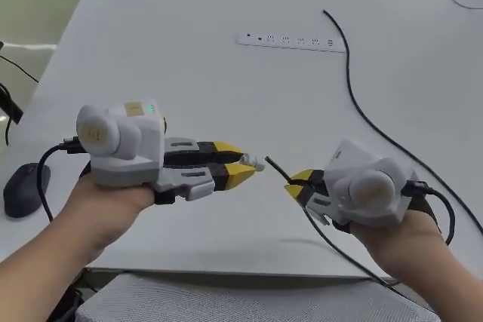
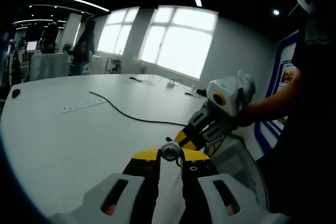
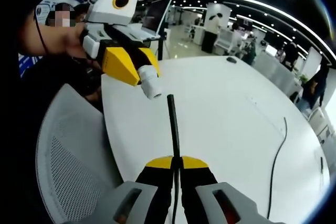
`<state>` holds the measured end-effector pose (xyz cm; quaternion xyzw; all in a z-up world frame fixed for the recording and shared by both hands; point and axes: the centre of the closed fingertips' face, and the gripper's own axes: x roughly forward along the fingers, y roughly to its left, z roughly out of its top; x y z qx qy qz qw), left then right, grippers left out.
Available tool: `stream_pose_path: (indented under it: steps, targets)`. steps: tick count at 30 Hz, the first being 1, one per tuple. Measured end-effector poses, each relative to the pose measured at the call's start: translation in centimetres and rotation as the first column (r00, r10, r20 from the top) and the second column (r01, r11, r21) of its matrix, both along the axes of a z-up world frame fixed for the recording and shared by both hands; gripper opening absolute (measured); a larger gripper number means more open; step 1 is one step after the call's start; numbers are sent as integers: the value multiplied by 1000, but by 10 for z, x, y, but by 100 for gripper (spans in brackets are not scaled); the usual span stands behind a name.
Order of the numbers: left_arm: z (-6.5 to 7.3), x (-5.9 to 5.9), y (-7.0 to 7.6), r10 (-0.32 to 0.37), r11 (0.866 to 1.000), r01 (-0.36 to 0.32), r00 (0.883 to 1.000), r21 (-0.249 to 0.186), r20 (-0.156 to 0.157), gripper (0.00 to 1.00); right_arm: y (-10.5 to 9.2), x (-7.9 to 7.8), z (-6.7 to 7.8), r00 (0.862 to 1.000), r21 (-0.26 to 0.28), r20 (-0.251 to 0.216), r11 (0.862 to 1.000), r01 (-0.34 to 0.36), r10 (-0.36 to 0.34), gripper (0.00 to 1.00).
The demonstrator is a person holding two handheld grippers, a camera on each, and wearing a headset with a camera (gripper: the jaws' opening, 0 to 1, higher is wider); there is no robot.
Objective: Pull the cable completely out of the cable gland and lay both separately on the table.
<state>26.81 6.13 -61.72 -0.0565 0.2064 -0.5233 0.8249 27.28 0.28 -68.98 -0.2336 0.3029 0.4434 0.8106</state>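
Though apart, one cable gland (image 2: 170,151) tight between left fingers (image 2: 147,164), one cable (image 3: 171,121) tight between right fingers (image 3: 157,170).

Gland (image 1: 259,162) mostly hidden between left gripper (image 1: 249,166) jaws. Cable (image 1: 332,237) far end hidden under right hand (image 1: 407,253). Strip (image 1: 290,41) sockets too small to tell.

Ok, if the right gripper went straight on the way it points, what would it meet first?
Probably the cable gland in the left gripper: the cable jutting from the right gripper aims just beside it. Depth is unclear; it might miss.
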Motion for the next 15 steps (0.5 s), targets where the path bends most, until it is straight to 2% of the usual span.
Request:
stream_pose_path:
  steps: [7,15]
  targets:
    - [-4,-1,4,9,1000,-9,1000,2,-10,15,-3,5,3,1000,3,3,1000,14,-14,0]
    - [-5,0,3,10,1000,-10,1000,0,-5,15,-2,7,5,1000,-2,1,1000,13,-13,0]
